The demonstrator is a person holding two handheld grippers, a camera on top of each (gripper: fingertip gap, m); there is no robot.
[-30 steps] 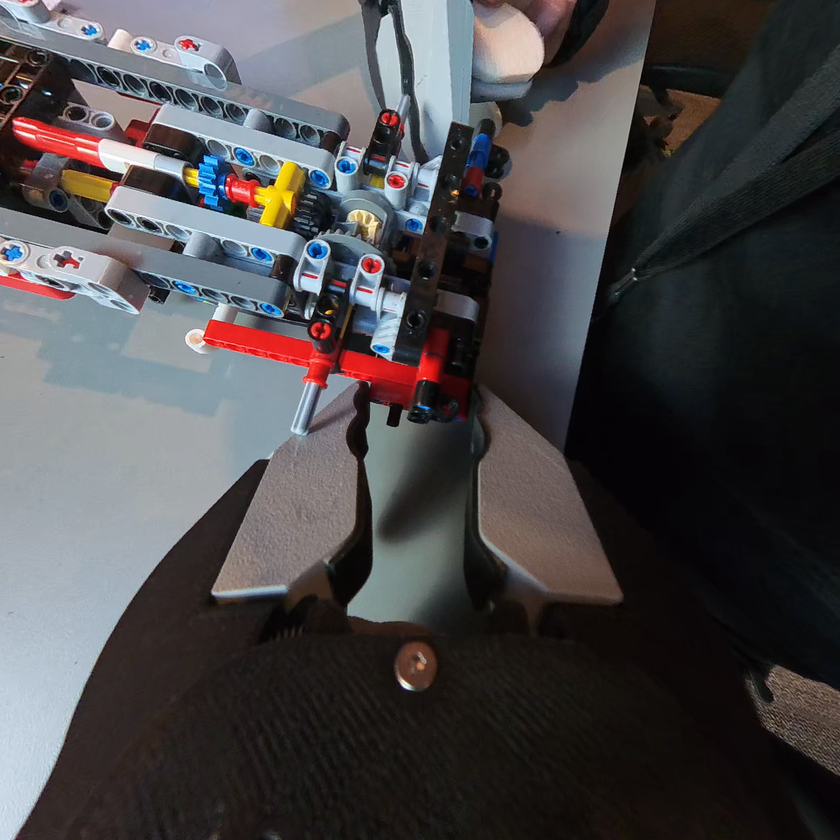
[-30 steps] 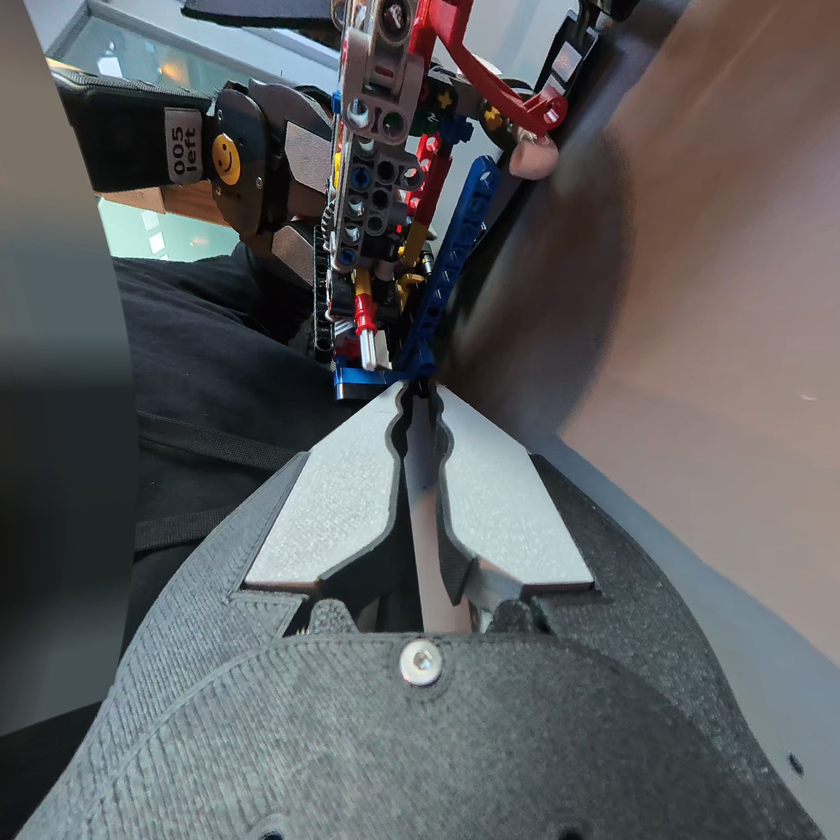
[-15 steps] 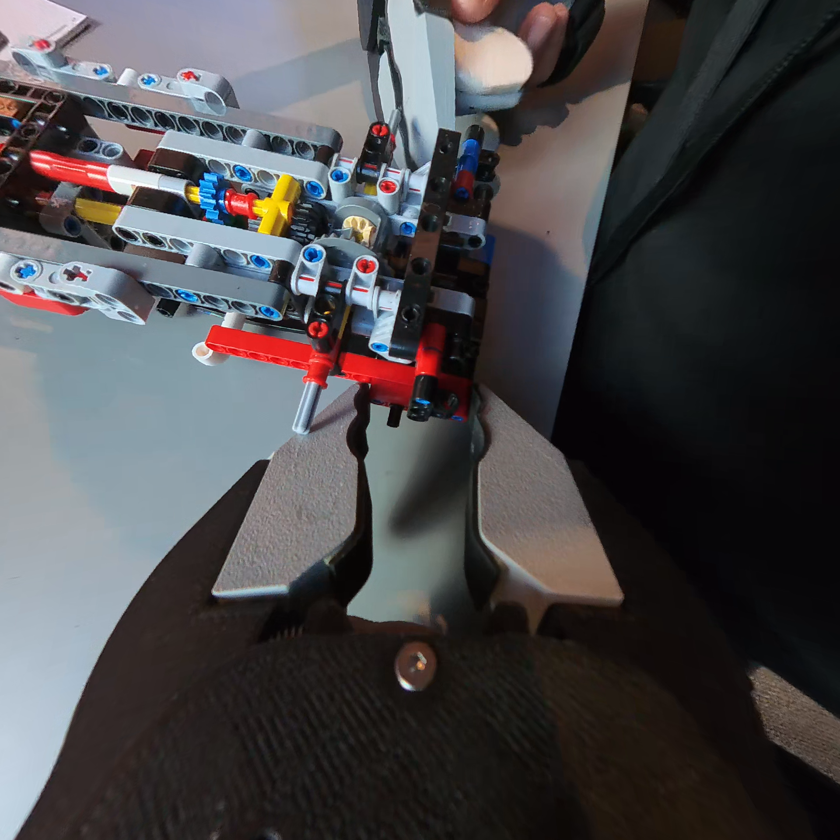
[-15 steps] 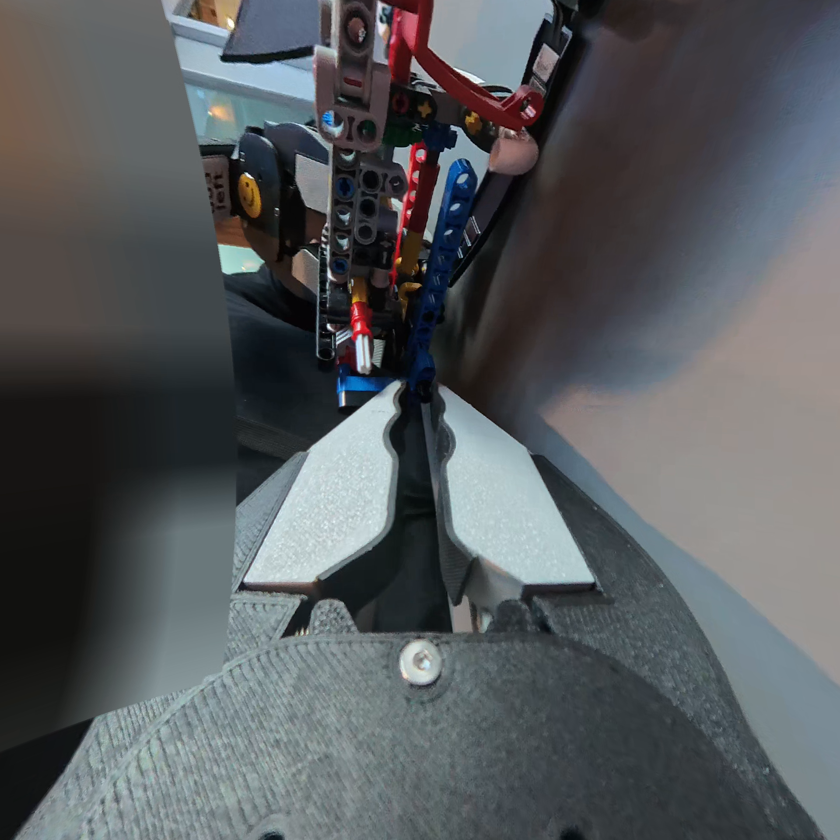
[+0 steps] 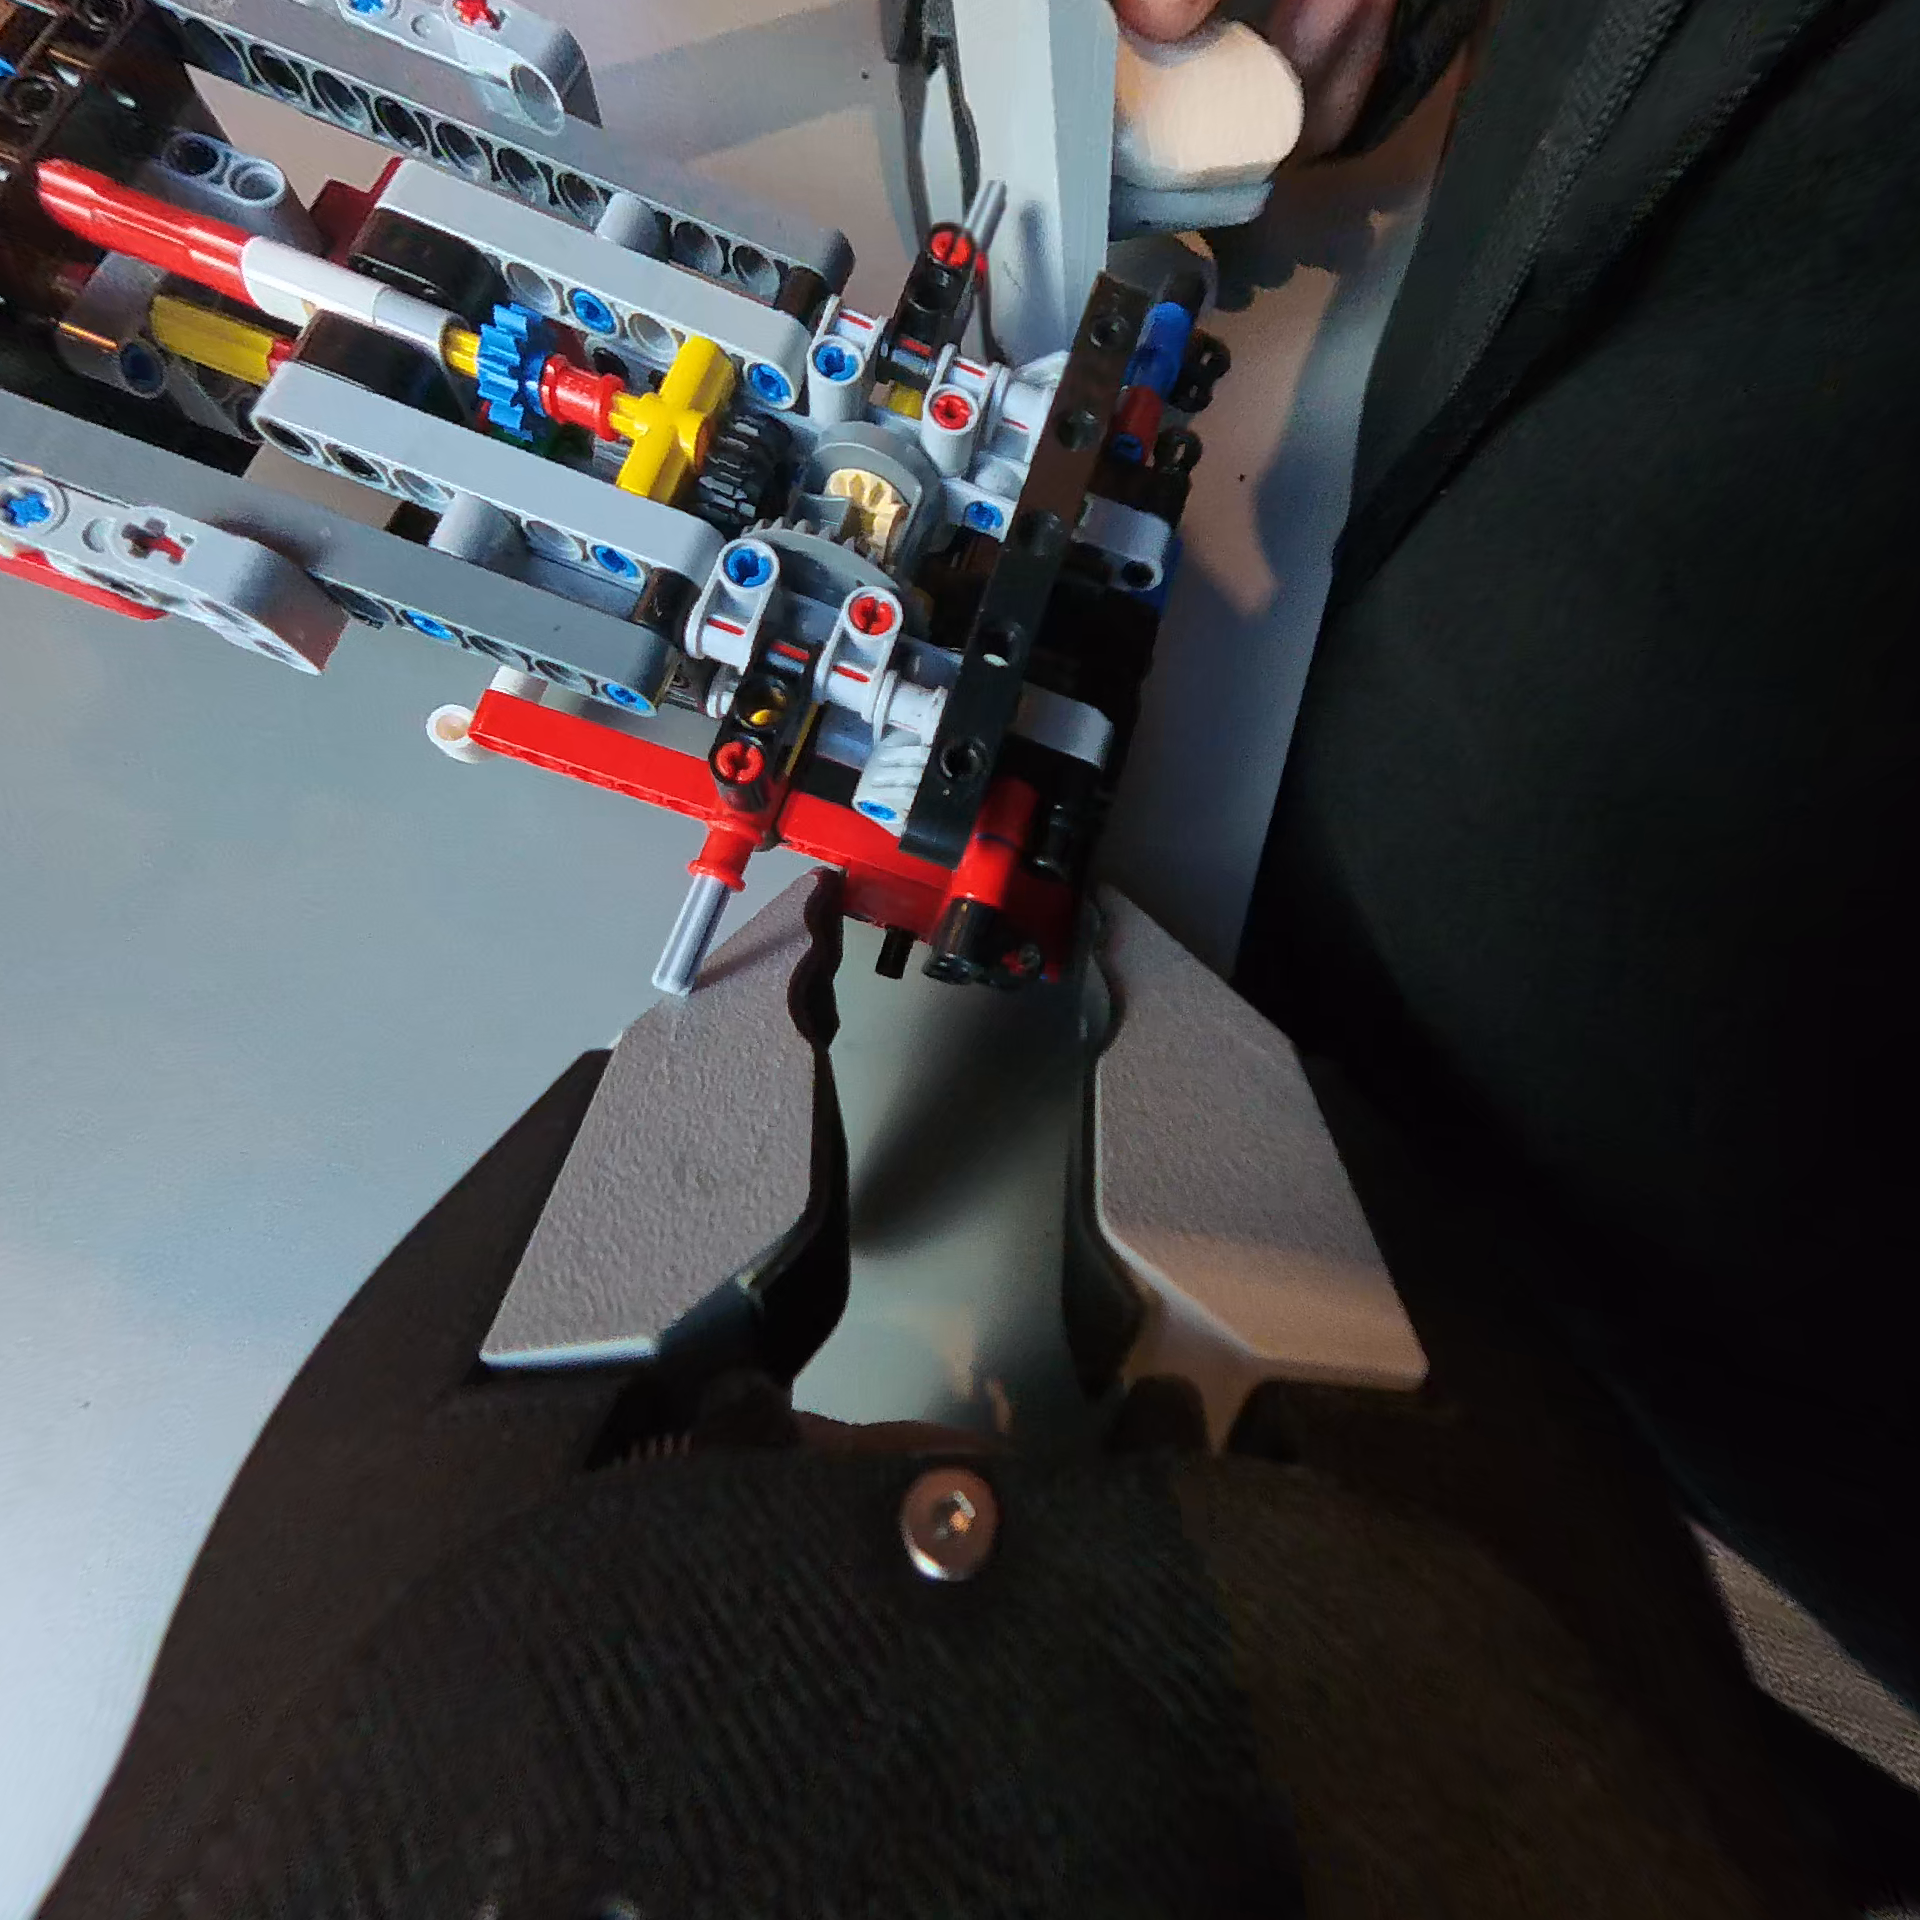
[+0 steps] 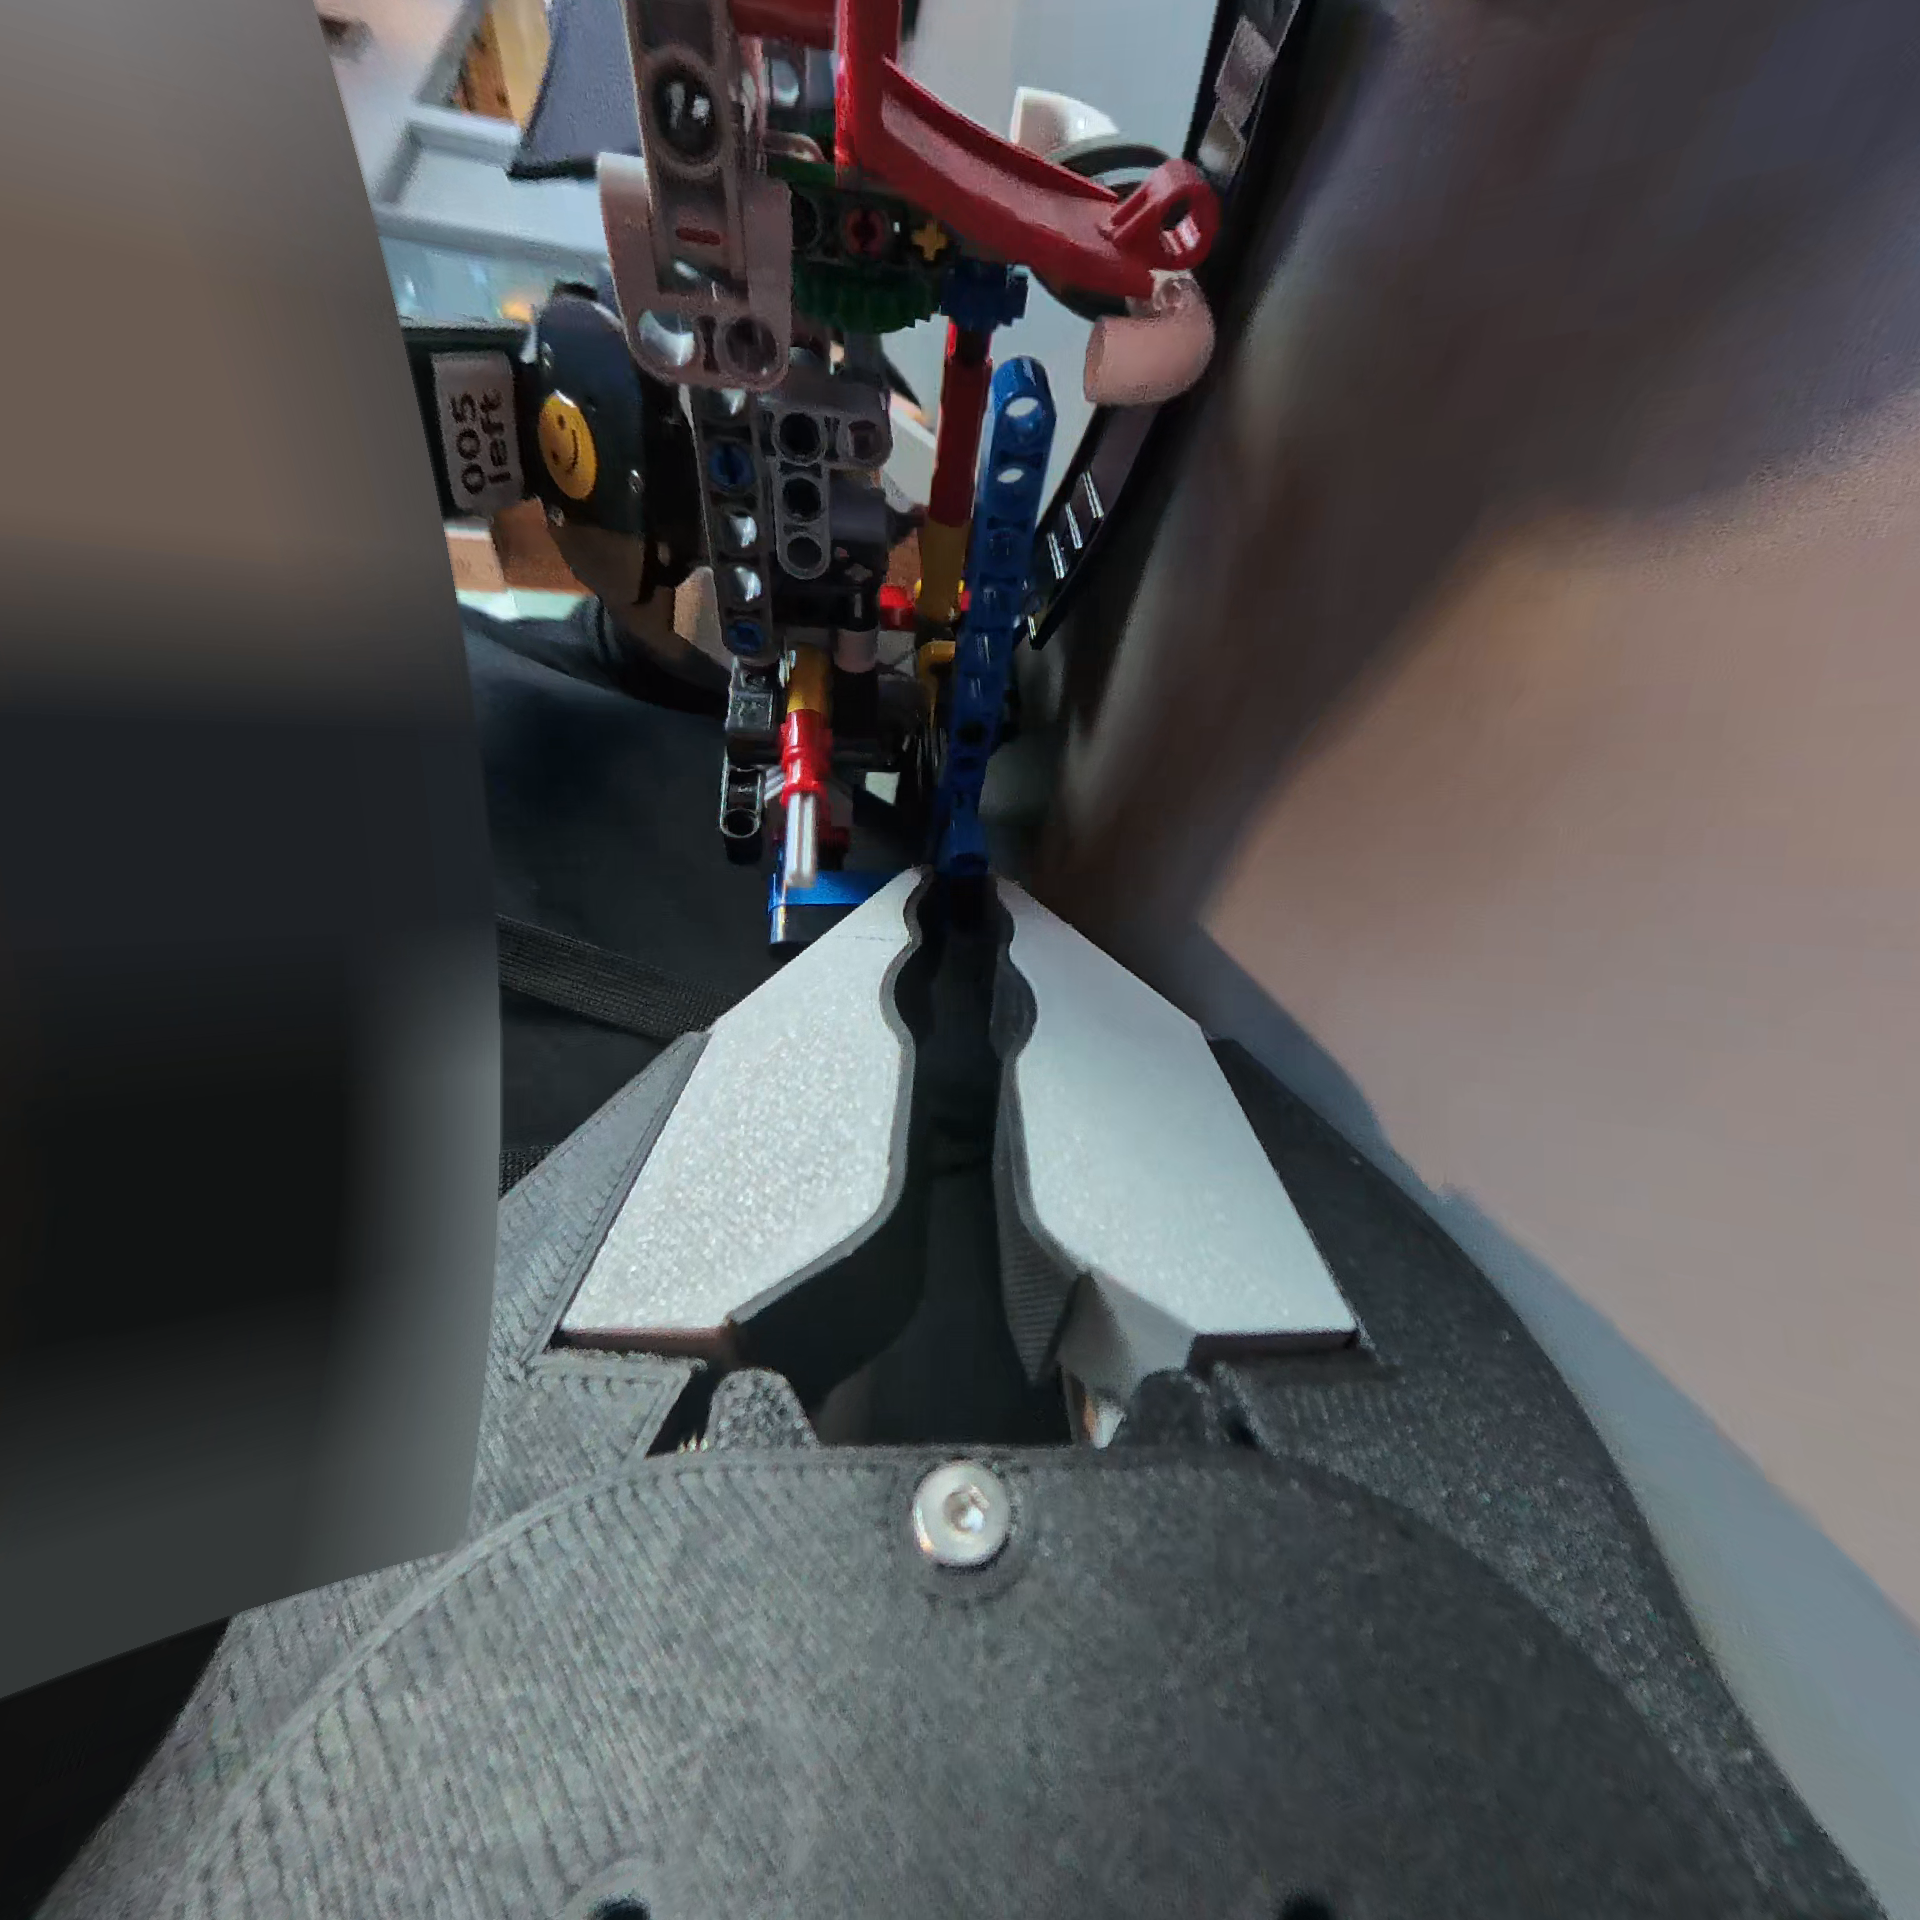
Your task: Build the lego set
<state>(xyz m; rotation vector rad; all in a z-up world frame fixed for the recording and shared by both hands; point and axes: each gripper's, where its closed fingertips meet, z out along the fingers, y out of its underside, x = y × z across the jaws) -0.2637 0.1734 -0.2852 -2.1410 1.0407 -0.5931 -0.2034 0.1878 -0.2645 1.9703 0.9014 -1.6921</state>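
While the left hand-held gripper (image 5: 951,935) clamps the red end of the lego model (image 5: 665,457), which reaches out over the grey worktop (image 5: 260,1039) at its edge, the right hand-held gripper (image 6: 961,888) pinches the tip of a blue beam (image 6: 997,582) alongside it. Judging by this, a fitting step is underway; next, the beam's holes need aligning and pressing home without twisting the frame.

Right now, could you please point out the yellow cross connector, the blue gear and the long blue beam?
yellow cross connector (image 5: 681,421), left wrist view, its centre.
blue gear (image 5: 506,364), left wrist view, its toothed rim.
long blue beam (image 6: 1000,582), right wrist view, mid-length.
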